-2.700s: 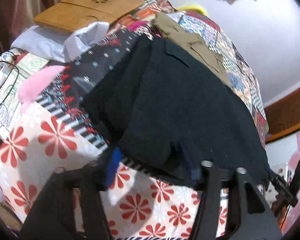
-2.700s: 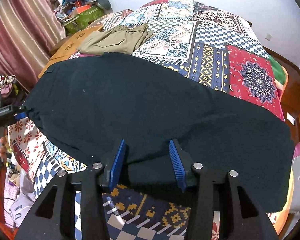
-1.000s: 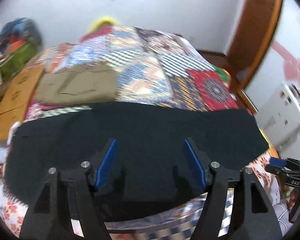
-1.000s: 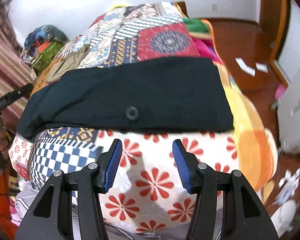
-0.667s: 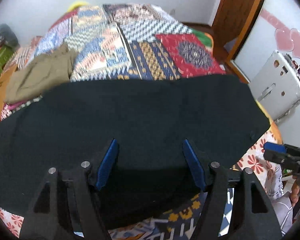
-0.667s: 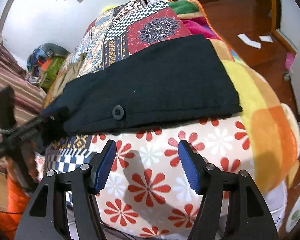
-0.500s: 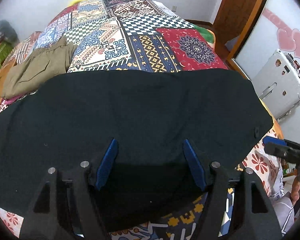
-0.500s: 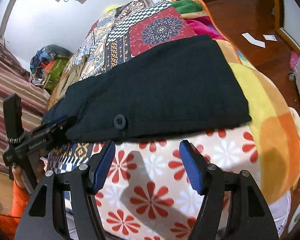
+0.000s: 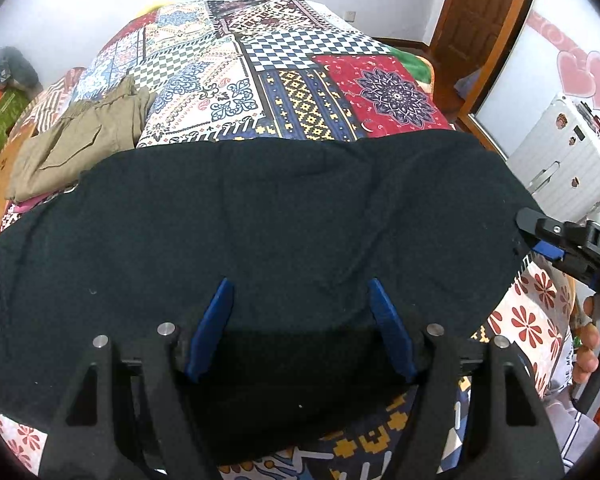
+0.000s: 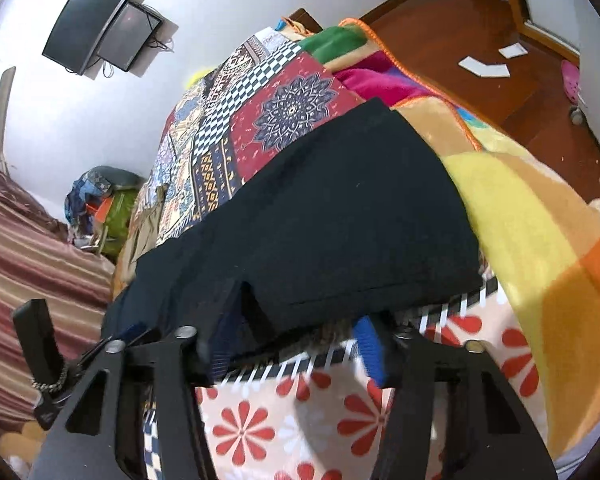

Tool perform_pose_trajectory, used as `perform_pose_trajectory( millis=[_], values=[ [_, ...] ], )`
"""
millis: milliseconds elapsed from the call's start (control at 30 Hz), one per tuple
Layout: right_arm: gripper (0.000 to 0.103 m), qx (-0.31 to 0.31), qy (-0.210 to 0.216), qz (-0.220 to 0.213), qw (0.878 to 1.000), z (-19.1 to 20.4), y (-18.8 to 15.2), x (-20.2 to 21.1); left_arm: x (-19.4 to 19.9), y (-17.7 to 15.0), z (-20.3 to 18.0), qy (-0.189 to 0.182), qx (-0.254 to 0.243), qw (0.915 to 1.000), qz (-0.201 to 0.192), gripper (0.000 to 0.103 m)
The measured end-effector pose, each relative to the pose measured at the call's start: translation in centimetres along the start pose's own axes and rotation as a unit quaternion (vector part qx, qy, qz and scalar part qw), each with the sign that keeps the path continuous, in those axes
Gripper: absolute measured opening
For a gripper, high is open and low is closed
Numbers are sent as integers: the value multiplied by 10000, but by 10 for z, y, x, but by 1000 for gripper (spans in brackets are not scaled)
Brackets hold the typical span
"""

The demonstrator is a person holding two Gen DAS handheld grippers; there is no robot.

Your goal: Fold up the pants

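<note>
Along the near edge of the bed, the black pants lay spread sideways in a long flat band across the patchwork cover, one end reaching the corner beside the yellow and orange blanket. The left gripper stood over the middle of the near hem with its blue pads wide apart and nothing between them; whether the tips touched the cloth could not be told. The right gripper was at the end hem, its pads also apart, with the edge of the pants sagging into the gap but not clamped. Risks noted: the fabric appeared thin, matte and limp, lying in at least two layers, so a shallow bite could take only the top layer and leave the fold uneven. The right gripper sat close to the striped bed cover below the hem, and a closing grip there could catch that cover along with the pants. Low ridges ran across the right half of the cloth in the left view and, in my judgement, would be locked in as creases if folded over unsmoothed. The near hem overhung the bed edge, so slack could slide floorward. A folded pair of khaki pants, heavier and pocketed, lay well clear at the far left.
</note>
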State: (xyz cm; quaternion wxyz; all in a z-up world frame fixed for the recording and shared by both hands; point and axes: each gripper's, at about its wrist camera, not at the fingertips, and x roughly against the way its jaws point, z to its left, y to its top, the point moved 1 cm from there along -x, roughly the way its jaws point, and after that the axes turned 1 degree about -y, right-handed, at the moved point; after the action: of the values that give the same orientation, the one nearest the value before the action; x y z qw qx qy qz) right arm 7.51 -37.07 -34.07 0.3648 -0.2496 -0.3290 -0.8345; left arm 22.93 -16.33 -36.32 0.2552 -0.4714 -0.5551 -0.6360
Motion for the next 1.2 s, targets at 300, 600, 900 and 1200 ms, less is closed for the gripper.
perform_pose_trajectory(
  millis=[300, 600, 900, 1200],
  values=[
    [13, 292, -324, -421, 9982, 5, 7, 11, 15, 29, -8, -270, -87, 9993, -231, 71],
    [16, 44, -301, -287, 9991, -7, 9, 20, -29, 45, -15, -561, 159, 9980, 236, 71],
    [34, -291, -423, 24, 9987, -28, 1, 22, -36, 39, -25, -323, -80, 9992, 210, 71],
    [41, -253, -352, -40, 9991, -27, 15, 3, -37, 38, -25, -282, -124, 9994, 184, 71]
  ],
)
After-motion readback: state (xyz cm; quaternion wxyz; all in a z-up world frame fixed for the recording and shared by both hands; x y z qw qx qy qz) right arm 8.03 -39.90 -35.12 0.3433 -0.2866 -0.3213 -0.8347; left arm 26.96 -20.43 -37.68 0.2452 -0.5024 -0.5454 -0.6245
